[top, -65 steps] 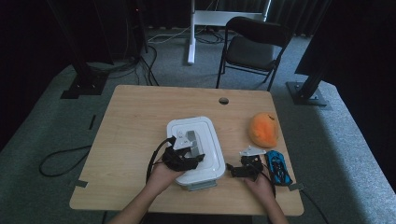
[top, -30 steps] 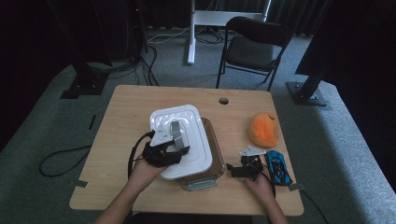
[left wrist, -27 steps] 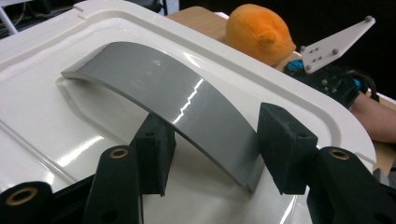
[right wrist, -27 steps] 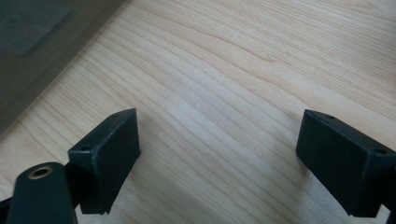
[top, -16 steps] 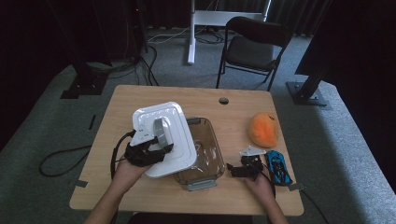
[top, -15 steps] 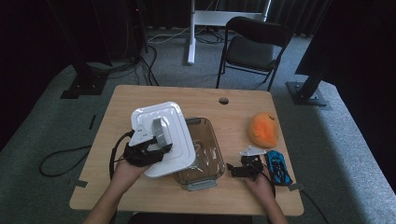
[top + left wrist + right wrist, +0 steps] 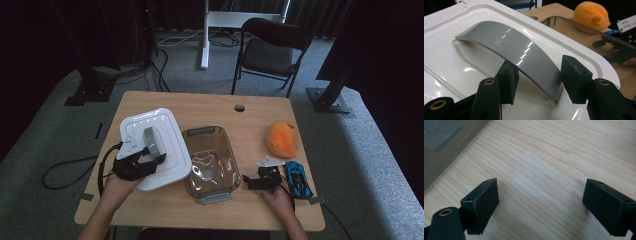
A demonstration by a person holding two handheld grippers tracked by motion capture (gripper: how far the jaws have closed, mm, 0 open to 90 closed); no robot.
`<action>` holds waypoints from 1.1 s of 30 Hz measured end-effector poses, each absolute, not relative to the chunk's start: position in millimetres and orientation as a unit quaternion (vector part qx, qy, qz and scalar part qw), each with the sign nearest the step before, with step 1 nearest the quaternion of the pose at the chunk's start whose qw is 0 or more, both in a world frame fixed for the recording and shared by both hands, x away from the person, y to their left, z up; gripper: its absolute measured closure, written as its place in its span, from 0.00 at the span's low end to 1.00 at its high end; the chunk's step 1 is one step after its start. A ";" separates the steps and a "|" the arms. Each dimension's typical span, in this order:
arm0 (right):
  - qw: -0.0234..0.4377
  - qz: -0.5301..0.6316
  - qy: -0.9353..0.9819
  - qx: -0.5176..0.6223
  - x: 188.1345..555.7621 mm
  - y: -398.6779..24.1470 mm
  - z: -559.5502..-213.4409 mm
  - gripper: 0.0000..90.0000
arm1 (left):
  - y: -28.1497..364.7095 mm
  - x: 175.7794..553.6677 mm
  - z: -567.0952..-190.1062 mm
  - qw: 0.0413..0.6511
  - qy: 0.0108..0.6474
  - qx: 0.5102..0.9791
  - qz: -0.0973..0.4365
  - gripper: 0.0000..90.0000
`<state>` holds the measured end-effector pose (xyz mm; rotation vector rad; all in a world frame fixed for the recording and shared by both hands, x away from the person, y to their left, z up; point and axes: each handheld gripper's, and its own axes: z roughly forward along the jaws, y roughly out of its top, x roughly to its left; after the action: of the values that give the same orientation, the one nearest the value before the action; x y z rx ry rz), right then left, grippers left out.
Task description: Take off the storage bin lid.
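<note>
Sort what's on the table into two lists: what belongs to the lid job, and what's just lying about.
In the job:
- white lid with grey handle
- left gripper, jaws around the handle
- clear container, uncovered

Lying about:
- orange plush toy
- blue toy car
- right gripper, jaws wide over bare table

Setting: an indoor recording or lab space. A light wooden table (image 7: pixel 200 107) stands on grey carpet (image 7: pixel 55 140), bounded by black curtains (image 7: pixel 380 45). A folding chair (image 7: pixel 267 50), equipment stands (image 7: pixel 90 85) and floor cables (image 7: pixel 60 172) surround it.
</note>
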<state>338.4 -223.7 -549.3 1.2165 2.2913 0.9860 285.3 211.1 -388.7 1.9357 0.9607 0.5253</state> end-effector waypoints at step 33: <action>0.182 0.349 0.812 0.431 338.3 -223.7 -549.3 0.14 | 239.7 295.3 -484.7 0.450 0.393 0.788 0.149 0.58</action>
<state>338.3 -223.7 -549.3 1.2174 2.2915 0.9856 295.3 239.7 -484.7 1.9493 0.9712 0.3674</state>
